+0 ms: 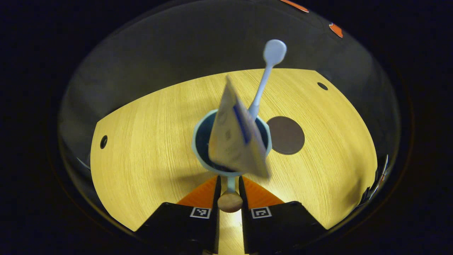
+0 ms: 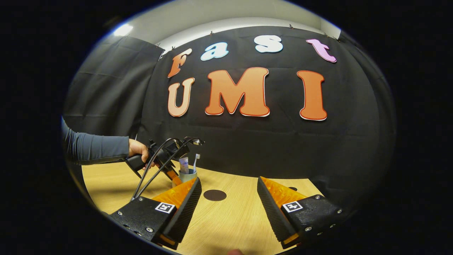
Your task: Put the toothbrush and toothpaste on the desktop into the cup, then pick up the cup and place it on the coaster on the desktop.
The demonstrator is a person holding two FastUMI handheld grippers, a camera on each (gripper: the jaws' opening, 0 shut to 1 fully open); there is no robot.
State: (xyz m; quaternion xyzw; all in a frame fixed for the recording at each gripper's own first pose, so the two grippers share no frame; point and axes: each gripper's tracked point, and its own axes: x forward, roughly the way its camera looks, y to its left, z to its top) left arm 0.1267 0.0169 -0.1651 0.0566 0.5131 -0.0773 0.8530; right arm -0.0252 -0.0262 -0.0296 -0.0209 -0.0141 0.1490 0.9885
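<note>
- The left gripper [image 1: 229, 184] pinches the cup's [image 1: 199, 141] handle [image 1: 230, 199], with toothbrush [image 1: 272, 56] and toothpaste [image 1: 235, 138] standing inside just ahead.
- The coaster [image 1: 286, 135] lies beyond, to its right.
- The right gripper [image 2: 229, 198] hangs wide open and empty.
- Risk: the thin handle grip could let the top-heavy cup tilt and spill.

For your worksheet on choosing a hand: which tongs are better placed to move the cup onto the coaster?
Left. The left tongs are shut on the cup's handle, with the coaster just beside the cup. The right tongs are open and farther off.
</note>
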